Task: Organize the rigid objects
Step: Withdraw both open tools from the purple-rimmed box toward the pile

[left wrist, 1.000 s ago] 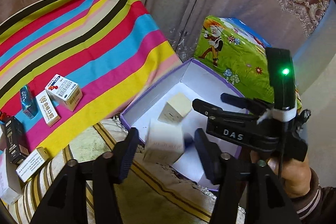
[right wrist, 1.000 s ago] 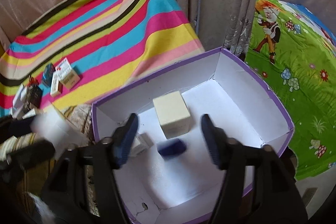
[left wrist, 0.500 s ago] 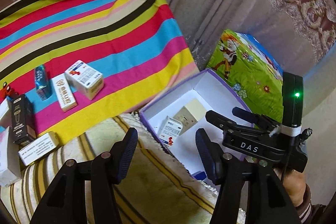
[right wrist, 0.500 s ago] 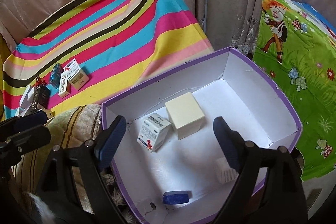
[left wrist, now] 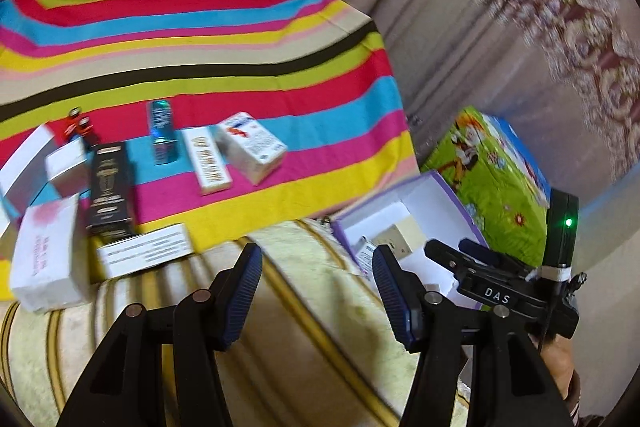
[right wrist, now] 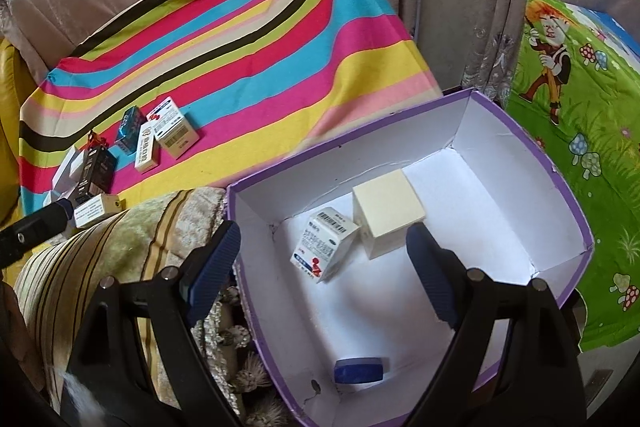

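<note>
Both grippers hold nothing; the left gripper (left wrist: 316, 291) gapes over the beige cushion (left wrist: 304, 327), the right gripper (right wrist: 324, 267), its jaws just widened, above the purple box (right wrist: 568, 203); the leaflet carton (left wrist: 144, 255) lies nearest on the striped cloth (left wrist: 240, 39); best approach it squarely and pinch its long sides.

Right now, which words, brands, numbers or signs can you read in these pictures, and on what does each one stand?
"DAS": white letters on the black body of the right gripper.
Box with red figure in the purple box: barcode and print, too small to read.
Packages on the striped cloth: print blurred, unreadable.
</note>
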Motion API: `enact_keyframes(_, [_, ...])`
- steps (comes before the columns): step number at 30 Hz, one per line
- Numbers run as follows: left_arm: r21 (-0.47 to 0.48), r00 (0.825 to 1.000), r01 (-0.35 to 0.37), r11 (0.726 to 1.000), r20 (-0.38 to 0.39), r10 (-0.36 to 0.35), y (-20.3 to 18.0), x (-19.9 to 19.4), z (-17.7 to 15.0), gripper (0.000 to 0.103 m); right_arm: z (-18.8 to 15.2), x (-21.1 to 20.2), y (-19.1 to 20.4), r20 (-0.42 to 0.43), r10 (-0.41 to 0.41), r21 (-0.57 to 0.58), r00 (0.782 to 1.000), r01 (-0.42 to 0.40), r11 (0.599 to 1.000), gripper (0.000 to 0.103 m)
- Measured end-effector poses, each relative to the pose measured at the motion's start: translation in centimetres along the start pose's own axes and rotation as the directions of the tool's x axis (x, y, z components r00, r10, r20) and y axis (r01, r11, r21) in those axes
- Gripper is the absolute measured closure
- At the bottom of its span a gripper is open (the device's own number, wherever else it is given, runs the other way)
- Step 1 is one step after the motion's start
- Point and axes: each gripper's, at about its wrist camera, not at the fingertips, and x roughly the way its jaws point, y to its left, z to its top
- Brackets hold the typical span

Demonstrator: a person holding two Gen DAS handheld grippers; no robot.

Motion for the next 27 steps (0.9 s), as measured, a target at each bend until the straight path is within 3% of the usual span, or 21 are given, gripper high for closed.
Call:
enact_keyframes(8, [-0.107,0.996,-0.044,0.993,0.068,0.051,4.1,-3.2,-0.8,0.044,0.1,0.2,1.6,-0.013,0.028,-0.03,1.0,-0.028,0.999,0.016])
enact_keyframes(27, [-0.213,0.966,-0.158,0.964,0.166,0.195,10.6,-9.1,-3.5,0.044,0.2,-0.4,7.1,-0.036,0.087,-0.165,0.996,-0.091,0.982,0.016])
